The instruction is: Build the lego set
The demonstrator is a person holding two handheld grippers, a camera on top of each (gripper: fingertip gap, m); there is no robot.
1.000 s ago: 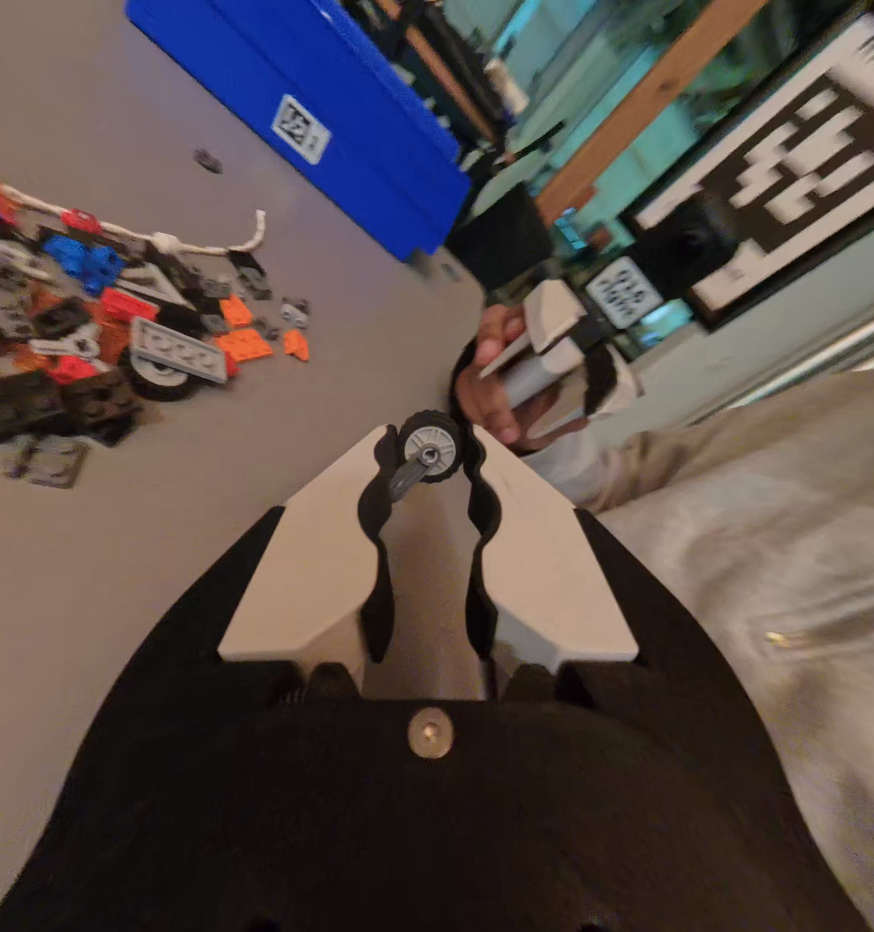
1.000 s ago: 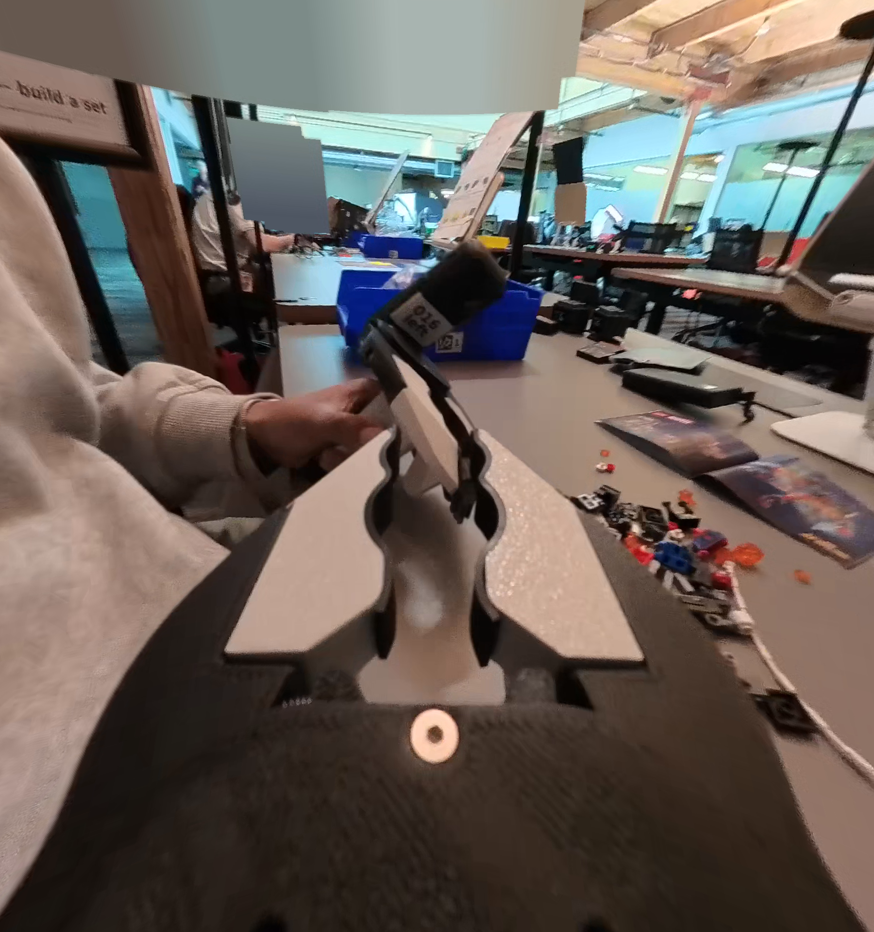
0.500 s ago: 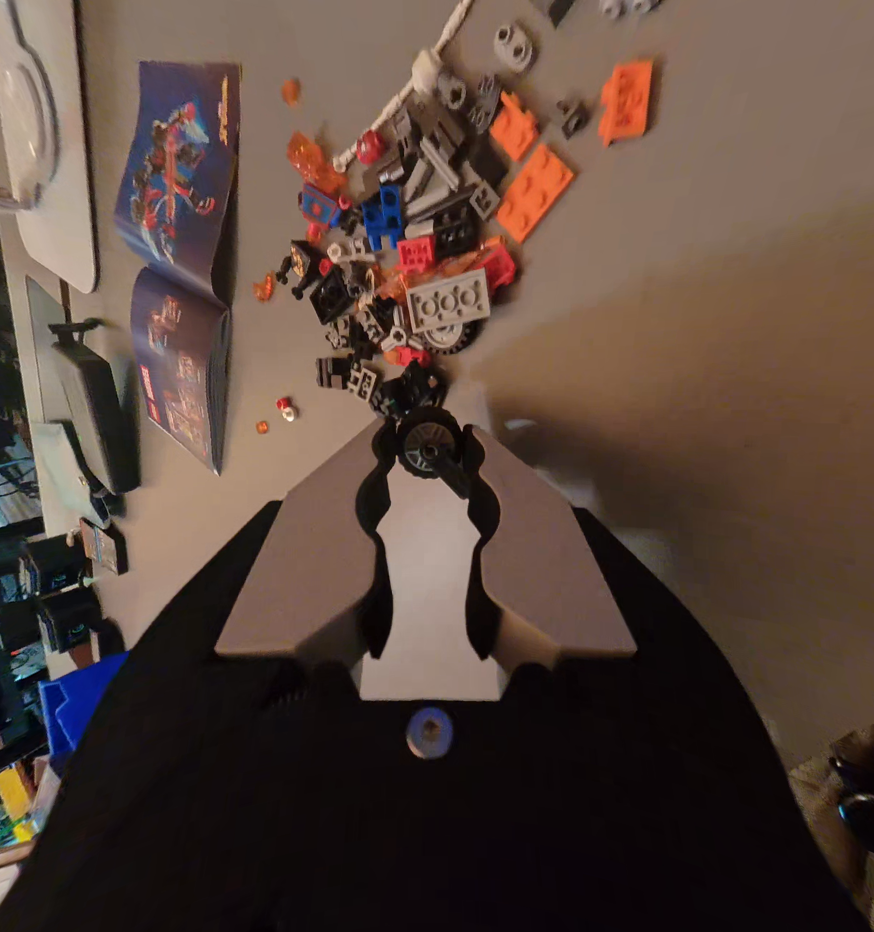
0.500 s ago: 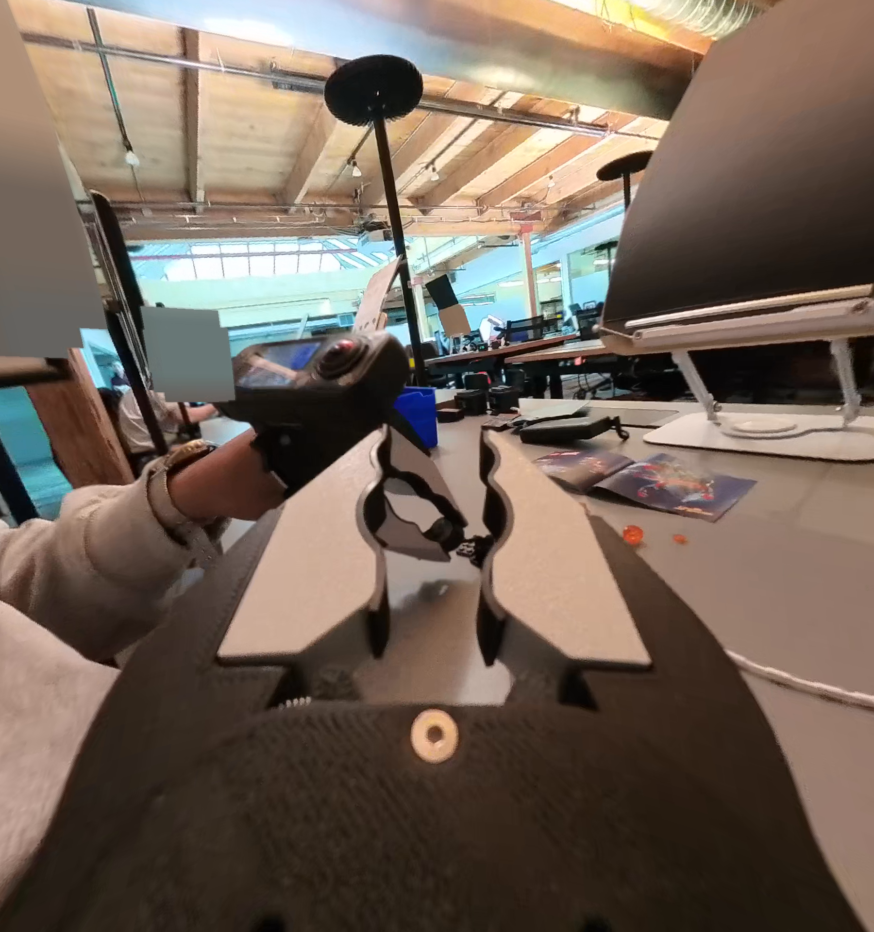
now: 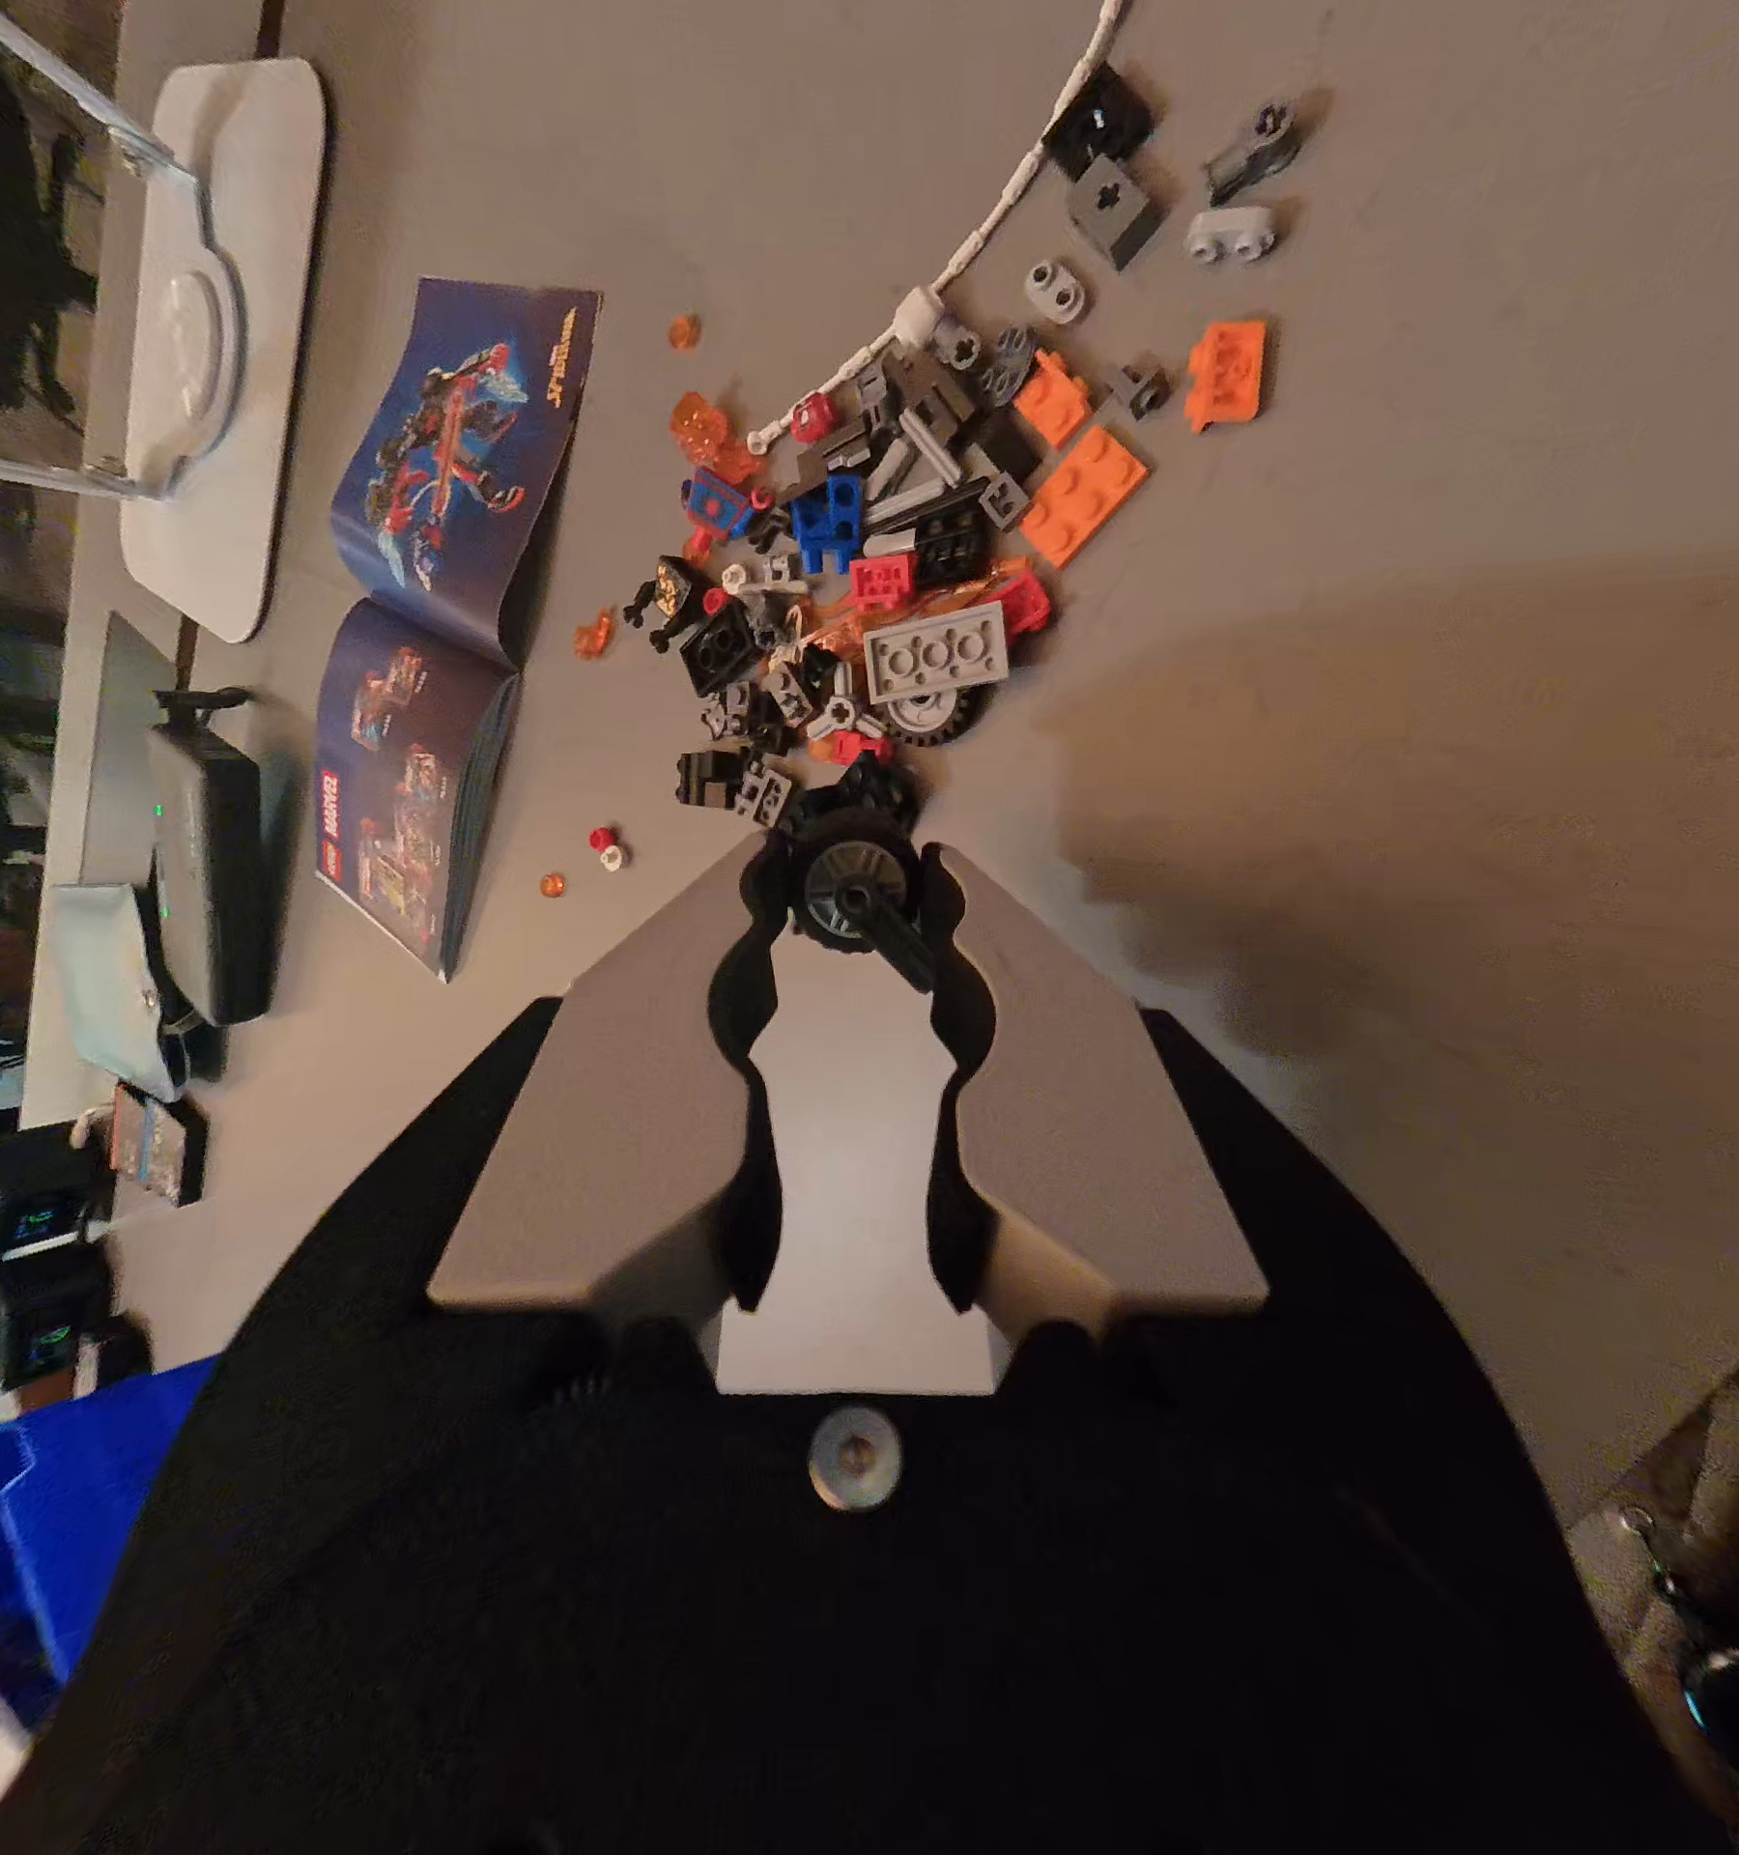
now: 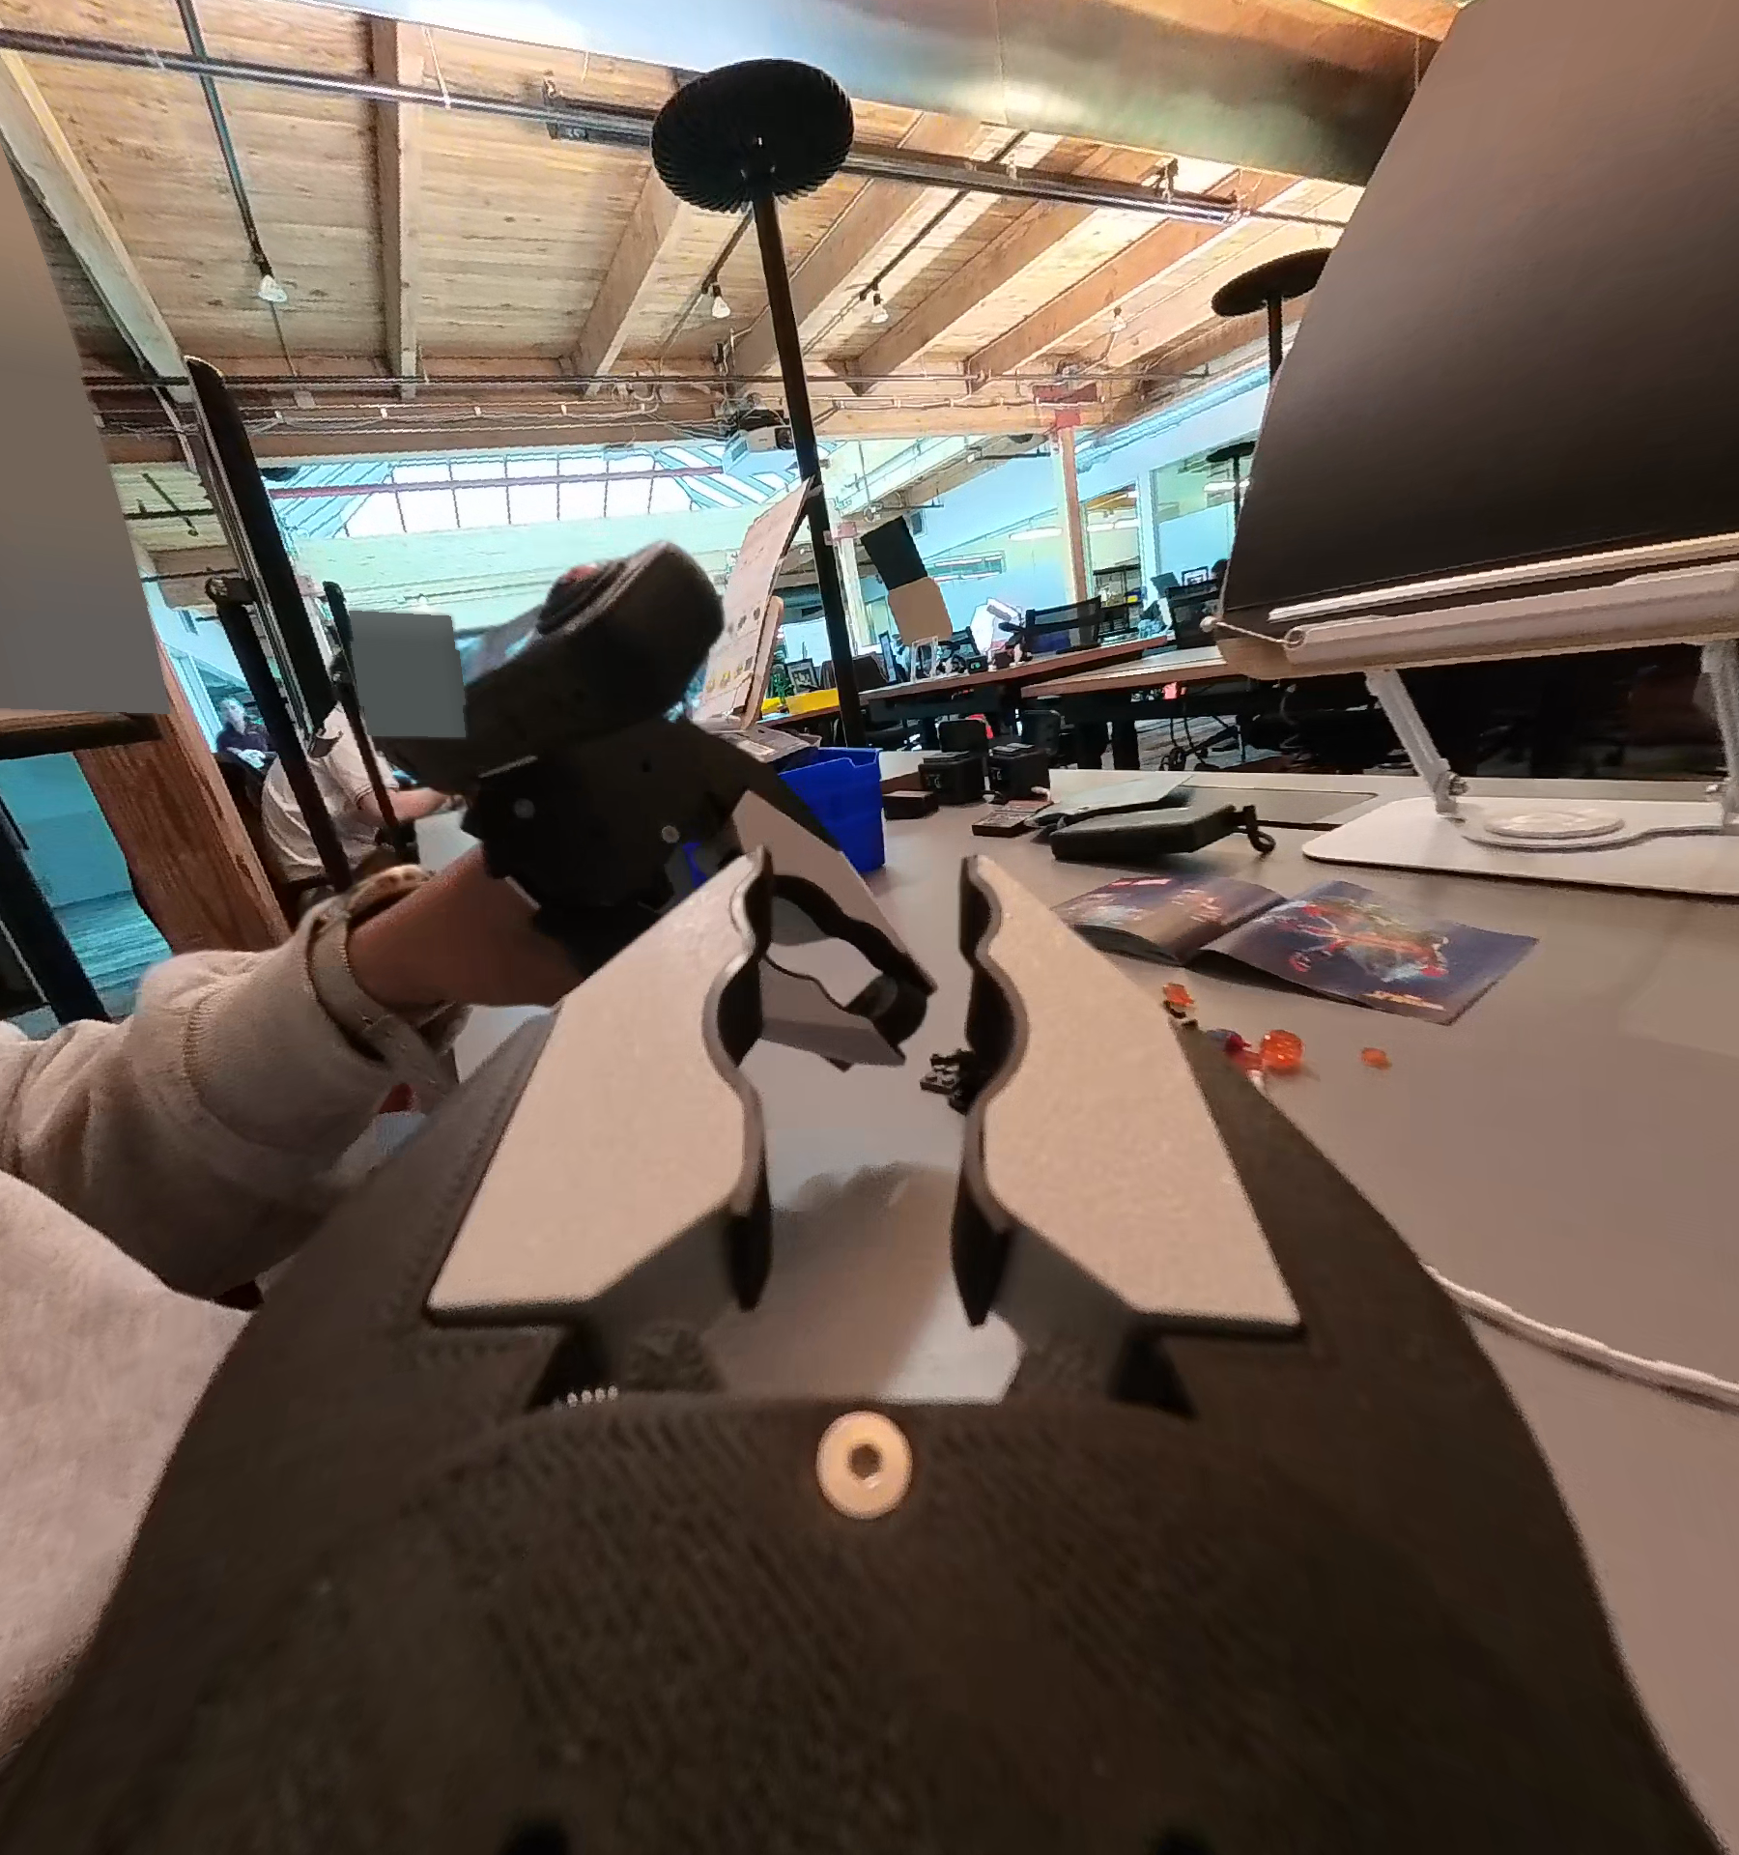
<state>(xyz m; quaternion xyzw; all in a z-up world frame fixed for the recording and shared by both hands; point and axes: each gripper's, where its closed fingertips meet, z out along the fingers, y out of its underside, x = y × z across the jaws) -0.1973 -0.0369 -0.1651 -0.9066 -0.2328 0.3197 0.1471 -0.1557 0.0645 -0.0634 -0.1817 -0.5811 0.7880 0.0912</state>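
While my left gripper point(image 5: 850, 883) points down at the grey tabletop point(image 5: 1448, 703), its jaws are narrowed onto a small black-tyred wheel point(image 5: 850, 888) with a grey hub, and a dark axle pin point(image 5: 896, 939) sticks out of that hub toward the right finger. The wheel sits at the very fingertips, just above the near edge of the loose brick pile point(image 5: 876, 562).

My right gripper point(image 6: 860, 908) is empty, with its jaws standing apart at a moderate gap. It is held level, above the table, aimed at my left gripper point(image 6: 845, 964).

Hazards, as I judge them:

1. Tip grip. Only the tyre rim is pinched. A small loosening may let the wheel roll out and drop into the pile, where a second tyred wheel point(image 5: 931, 708) under a grey plate point(image 5: 936, 652) could be confused with it.
2. Axle pin. It appears to lean against the right finger. A twist of the wrist may lever the wheel sideways or push the pin out of the hub.
3. Pile contact. Lowering the left gripper further may scatter the black pieces point(image 5: 735, 783) just beyond the fingertips.
4. Collision. Both grippers are close, so careless closing may knock the wheel.

An open instruction booklet point(image 5: 444, 622) lies left of the pile, well apart.
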